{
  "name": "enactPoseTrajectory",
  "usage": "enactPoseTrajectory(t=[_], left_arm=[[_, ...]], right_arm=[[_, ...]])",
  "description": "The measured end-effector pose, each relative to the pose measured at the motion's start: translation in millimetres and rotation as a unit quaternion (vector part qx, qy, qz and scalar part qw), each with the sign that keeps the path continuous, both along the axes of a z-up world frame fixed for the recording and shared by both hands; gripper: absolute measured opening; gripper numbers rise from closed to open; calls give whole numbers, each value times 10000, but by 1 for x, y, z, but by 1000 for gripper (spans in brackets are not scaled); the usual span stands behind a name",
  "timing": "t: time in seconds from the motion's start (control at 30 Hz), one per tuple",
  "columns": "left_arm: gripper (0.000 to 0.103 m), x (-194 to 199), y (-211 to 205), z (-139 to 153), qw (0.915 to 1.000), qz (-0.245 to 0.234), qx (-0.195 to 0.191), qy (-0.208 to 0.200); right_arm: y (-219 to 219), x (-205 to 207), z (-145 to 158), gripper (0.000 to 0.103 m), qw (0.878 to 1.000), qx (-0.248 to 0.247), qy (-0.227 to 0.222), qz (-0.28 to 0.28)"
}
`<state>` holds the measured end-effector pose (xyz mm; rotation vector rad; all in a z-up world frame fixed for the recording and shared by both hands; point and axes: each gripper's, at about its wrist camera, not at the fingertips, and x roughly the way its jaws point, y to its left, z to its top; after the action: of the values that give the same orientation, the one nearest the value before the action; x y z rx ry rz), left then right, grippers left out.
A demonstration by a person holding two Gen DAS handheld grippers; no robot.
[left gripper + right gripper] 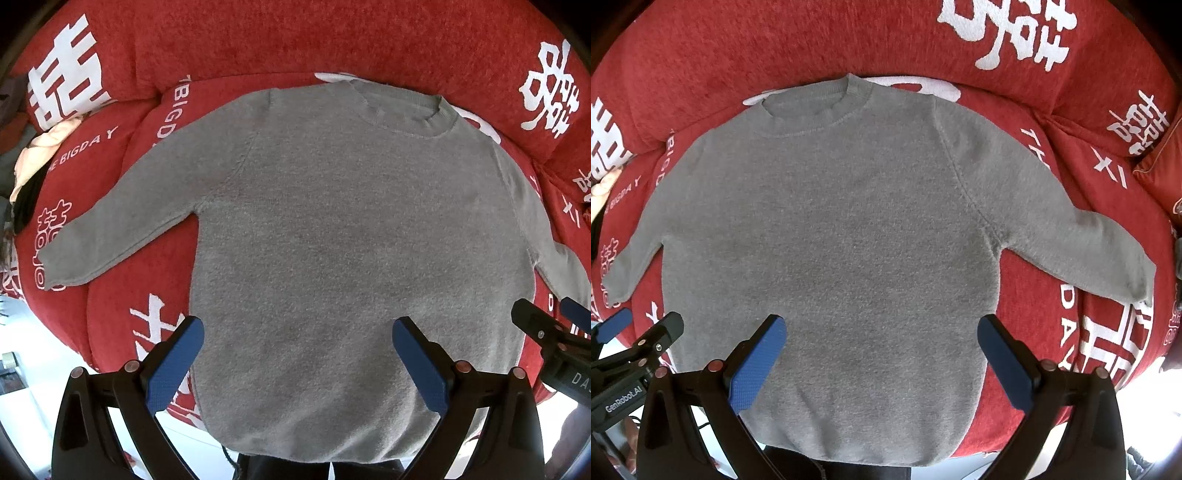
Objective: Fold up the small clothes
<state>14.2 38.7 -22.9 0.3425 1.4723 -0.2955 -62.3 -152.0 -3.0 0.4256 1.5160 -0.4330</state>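
- Gray sweater (351,240) lies flat, front up, on a red sofa cover (221,40) w/ white lettering. Collar at 12 o'clock, hem at 6, nearest both cameras.
- Long axis runs 6–12, straight ahead of both tools. Both sleeves are spread out and angle down: one toward 8 o'clock in the left view, the other toward 4 o'clock (1108,258) in the right view.
- Left gripper (297,360): jaws wide open, nothing held, hovering over the lower body of the sweater, approx. above the hem's left half. Can't tell if the pads touch the cloth.
- Right gripper (881,358): jaws also wide open, empty, over the hem's right half. Its tip shows at 3–4 o'clock in the left view, so the two tools sit side by side.
- Judgement: folding not yet begun, the garment is fully spread.
- Key relation: left tool is nearer the 8 o'clock sleeve, right tool nearer the 4 o'clock sleeve. Each sleeve lies out to the side and ahead of its tool, so a sleeve-first fold means reaching outward; the hem is right below, approx. equal for both.
- Pale cloth (40,155) is bunched at 9–10 o'clock, well apart.
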Motion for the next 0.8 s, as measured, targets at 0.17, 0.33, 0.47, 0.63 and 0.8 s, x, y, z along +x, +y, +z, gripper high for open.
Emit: enactPoseTrajectory(t=[0.17,0.33,0.47,0.63,0.8], left_arm=[[102,0,0,0,10000,0,11,-43],[102,2,1,-1,10000,13,43,-51],[102,2,4,-1,9999,83,9,-69],[102,2,4,-3,10000,4,-42,21],[102,3,9,-5,9998,77,-125,96]], right_arm=[[1,1,-1,103,10000,6,-11,17],[1,1,-1,103,10000,0,-6,9],[2,2,-1,103,10000,5,-71,4],[2,3,-2,103,10000,16,-98,-4],[5,4,-2,103,9999,12,-117,-2]])
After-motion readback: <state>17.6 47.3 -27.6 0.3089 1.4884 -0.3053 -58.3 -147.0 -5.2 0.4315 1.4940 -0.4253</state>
